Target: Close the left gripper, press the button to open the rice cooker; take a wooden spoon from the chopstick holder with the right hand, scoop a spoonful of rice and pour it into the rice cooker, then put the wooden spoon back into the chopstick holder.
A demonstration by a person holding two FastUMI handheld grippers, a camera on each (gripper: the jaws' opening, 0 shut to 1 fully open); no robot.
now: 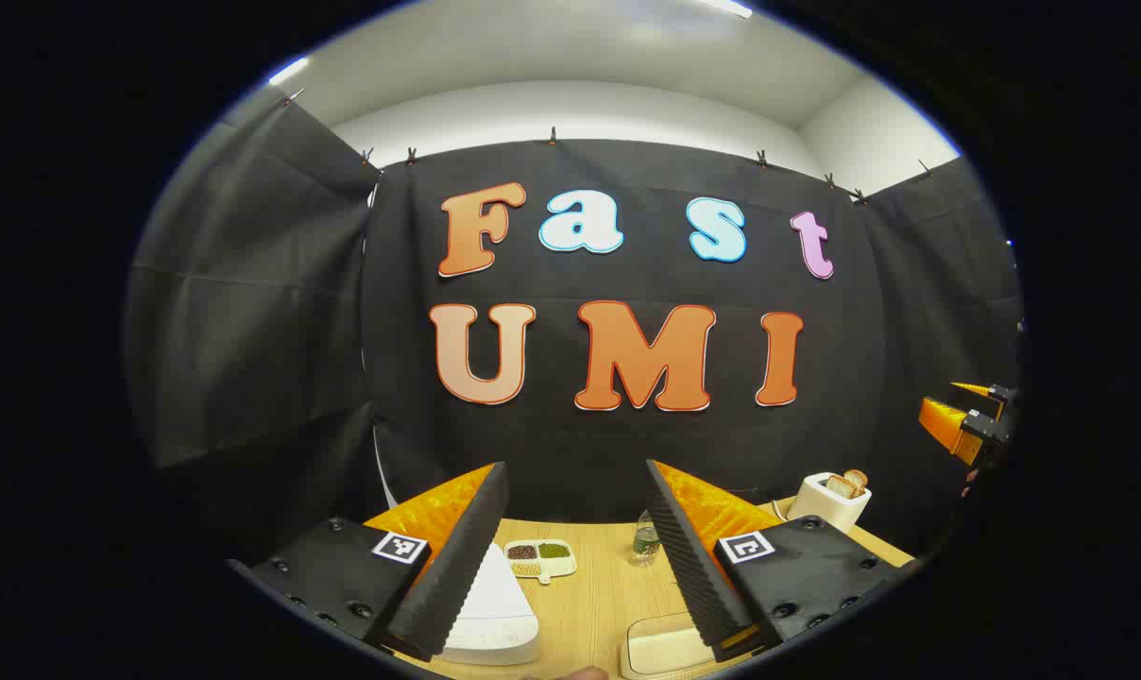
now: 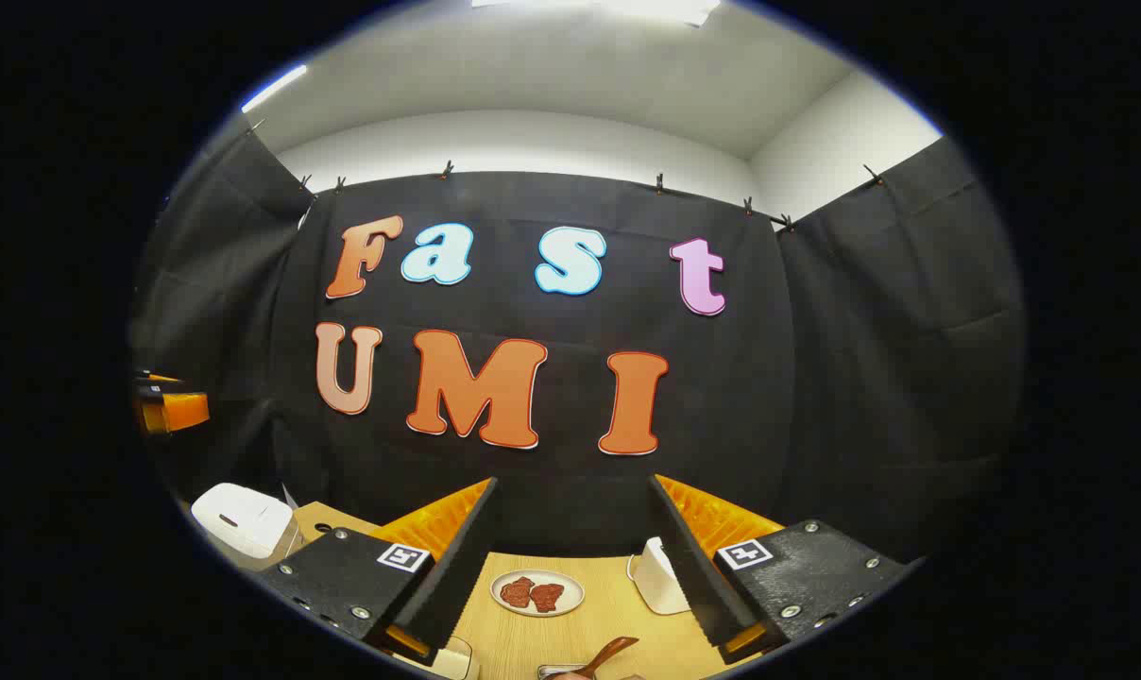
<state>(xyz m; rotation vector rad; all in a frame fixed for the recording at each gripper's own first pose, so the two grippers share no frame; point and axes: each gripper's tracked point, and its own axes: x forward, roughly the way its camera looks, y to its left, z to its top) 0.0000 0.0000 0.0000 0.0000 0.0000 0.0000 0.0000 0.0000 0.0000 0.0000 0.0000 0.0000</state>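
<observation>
In the left gripper view my left gripper (image 1: 576, 467) is open, held above the wooden table (image 1: 589, 604) with nothing between its fingers. The white rice cooker (image 1: 495, 614), lid down, sits low on the left, partly behind the left finger. In that view my right gripper (image 1: 967, 425) hangs at the far right edge. In the right gripper view my right gripper (image 2: 574, 482) is also open and empty. The brown wooden spoon (image 2: 608, 652) pokes up at the bottom edge between its fingers. The rice cooker (image 2: 240, 519) stands far left, with my left gripper (image 2: 169, 411) above it.
A divided dish of grains (image 1: 539, 557), a small bottle (image 1: 644, 538), a toaster with bread (image 1: 827, 501) and a cream container (image 1: 665, 647) stand on the table. A plate with reddish-brown pieces (image 2: 537, 593) and the toaster (image 2: 660, 576) lie ahead of the right gripper.
</observation>
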